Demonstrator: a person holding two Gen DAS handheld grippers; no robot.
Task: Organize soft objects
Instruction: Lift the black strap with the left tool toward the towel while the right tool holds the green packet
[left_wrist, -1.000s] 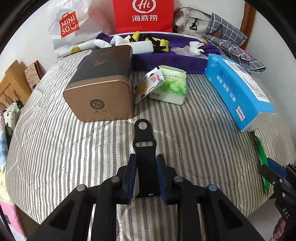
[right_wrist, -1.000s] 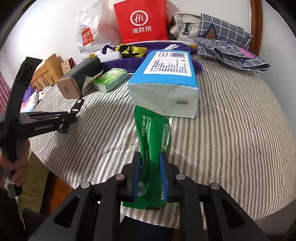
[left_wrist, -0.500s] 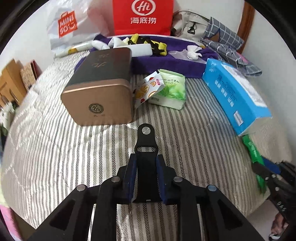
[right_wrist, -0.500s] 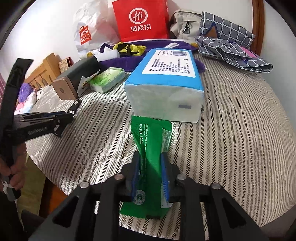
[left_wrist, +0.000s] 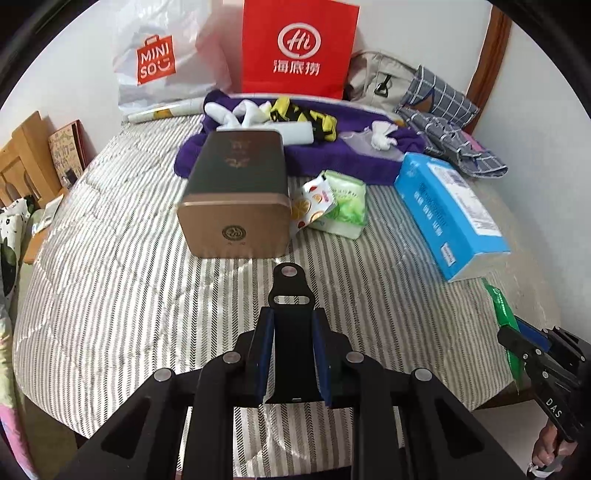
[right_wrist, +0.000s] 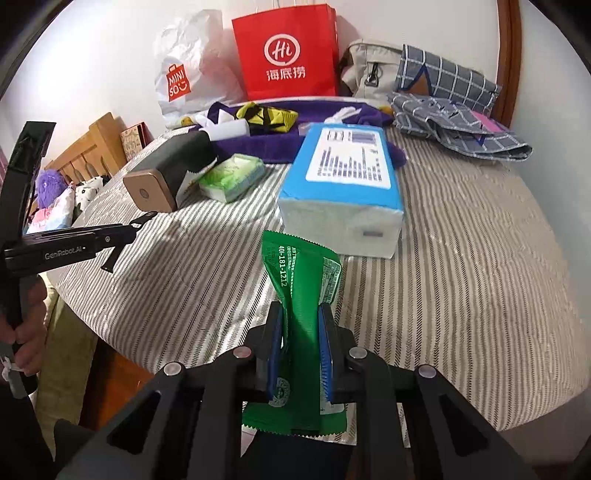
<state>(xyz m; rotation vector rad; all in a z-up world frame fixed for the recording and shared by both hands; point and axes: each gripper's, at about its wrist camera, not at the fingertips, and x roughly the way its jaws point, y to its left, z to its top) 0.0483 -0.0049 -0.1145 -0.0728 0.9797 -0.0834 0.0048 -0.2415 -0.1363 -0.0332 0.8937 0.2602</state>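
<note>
**Both grippers loaded above the striped bed**

Nearest our right-hand camera, the right gripper (right_wrist: 301, 345) has its blue fingers (right_wrist: 275, 354) pressed in on a green snack packet (right_wrist: 301, 295), which stands pinched at its waist with its serrated top edge fanned out above the fingers. Over on our left, the left gripper (left_wrist: 291, 354) has its fingers nearly together on a flat black strap piece (left_wrist: 291, 332) with a slot and a rivet at its far end. Both grippers hang over the near edge of the bed (left_wrist: 129, 295), covered in a grey-and-white striped quilt.

Just beyond the green packet we see a blue tissue pack (right_wrist: 343, 188) lying on the quilt. Farther left lies a small green tissue pack (right_wrist: 232, 177), with a fruit-printed sachet (left_wrist: 314, 201) leaning between it and a bronze-and-dark tin box (left_wrist: 236, 195). Behind these a purple towel (left_wrist: 332, 158) carries white socks and a yellow-black cloth. Against the wall stand a red paper bag (right_wrist: 288, 55), a white Miniso bag (right_wrist: 181, 74), a beige backpack (right_wrist: 369, 70) and a checked grey cloth (right_wrist: 450, 107).
</note>
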